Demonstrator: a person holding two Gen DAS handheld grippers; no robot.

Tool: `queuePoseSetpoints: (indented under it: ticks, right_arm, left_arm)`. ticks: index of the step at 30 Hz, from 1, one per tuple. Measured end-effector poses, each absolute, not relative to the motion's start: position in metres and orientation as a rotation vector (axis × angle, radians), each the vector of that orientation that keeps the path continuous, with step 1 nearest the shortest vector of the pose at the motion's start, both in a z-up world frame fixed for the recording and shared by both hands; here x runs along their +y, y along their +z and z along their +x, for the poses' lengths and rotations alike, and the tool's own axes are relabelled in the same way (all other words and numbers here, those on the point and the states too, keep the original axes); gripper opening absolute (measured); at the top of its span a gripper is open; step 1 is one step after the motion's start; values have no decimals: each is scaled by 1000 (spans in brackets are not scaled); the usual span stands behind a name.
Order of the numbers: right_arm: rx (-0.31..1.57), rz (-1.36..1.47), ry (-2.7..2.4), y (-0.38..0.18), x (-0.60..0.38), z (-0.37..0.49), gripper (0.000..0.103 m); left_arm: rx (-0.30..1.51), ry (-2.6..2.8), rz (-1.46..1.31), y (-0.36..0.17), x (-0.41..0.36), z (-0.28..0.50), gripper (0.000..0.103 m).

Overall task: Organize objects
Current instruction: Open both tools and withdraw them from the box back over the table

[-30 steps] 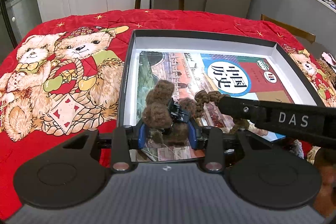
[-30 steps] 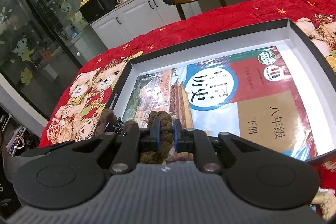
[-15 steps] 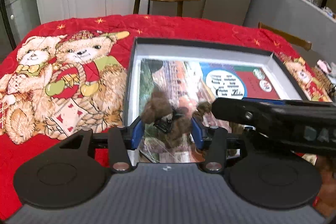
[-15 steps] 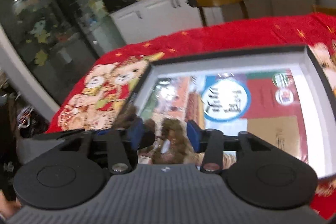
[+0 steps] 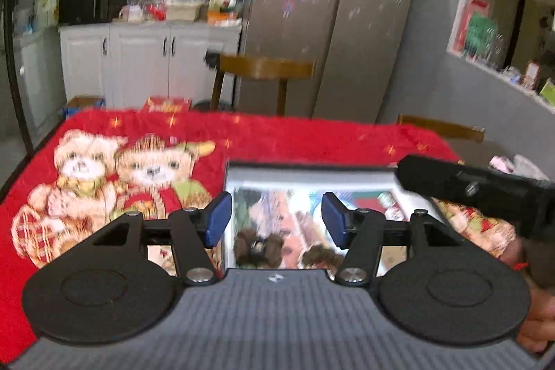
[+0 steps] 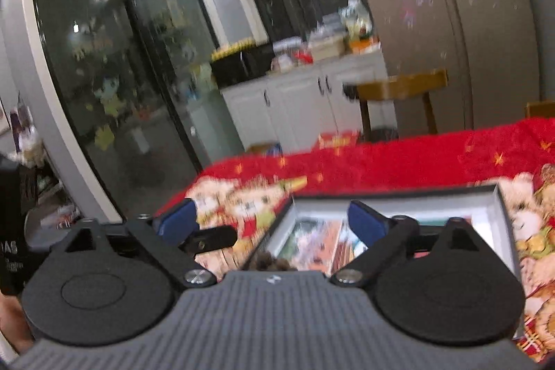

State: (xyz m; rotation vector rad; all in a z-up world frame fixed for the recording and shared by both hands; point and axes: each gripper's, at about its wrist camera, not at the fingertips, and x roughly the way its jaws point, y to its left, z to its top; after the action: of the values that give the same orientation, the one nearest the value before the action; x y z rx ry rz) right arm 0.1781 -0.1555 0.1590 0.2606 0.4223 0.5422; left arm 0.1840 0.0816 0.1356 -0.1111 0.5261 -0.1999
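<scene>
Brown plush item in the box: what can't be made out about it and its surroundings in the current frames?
- Brown plush item, left wrist view: motion blur, its lower part cut off by the left gripper body; its shape is unreadable.
- Same item, right wrist view: only a tuft shows above the right gripper body.
- Book cover in the box: print too blurred to read.
- Box's near edge: hidden in both views.

**Brown plush piece in open box**

Brown fuzzy plush item (image 5: pixel 258 247), lumpy, with a small dark clip at its middle; lies loose inside the shallow black-edged box (image 5: pixel 312 170), near the box's front left corner. Rests on the printed book cover (image 5: pixel 277 210) lining the box floor. Second brown knotted lump (image 5: pixel 321 255) just beside it, toward the box's middle. Details blurred.
</scene>
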Motion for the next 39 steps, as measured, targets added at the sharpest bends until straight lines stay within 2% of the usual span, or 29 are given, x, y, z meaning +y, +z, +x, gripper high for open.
queuePoseSetpoints:
  ticks: [6,11,18,24,32,39]
  right_arm:
    - [147,331,442,200,-201,132,103]
    - [100,273,252,221,-224,101,103]
    - [129,245,239,216,-251,58,103]
    - [109,244,213,189,-251,22,103]
    - [190,304,231,148,-245,18,96]
    - [293,316,309,106,-229,30,78]
  left_arm:
    - [376,-243,-95,177,77,138,70]
    - [254,-257,-107,205,71,95,75]
    - [181,-262,-82,217,51,42,79]
    - [226,-252,-67,191,41,27,79]
    - [357,-199,-109,120,37,14,79]
    - [470,-136,-79,63,31,26,79]
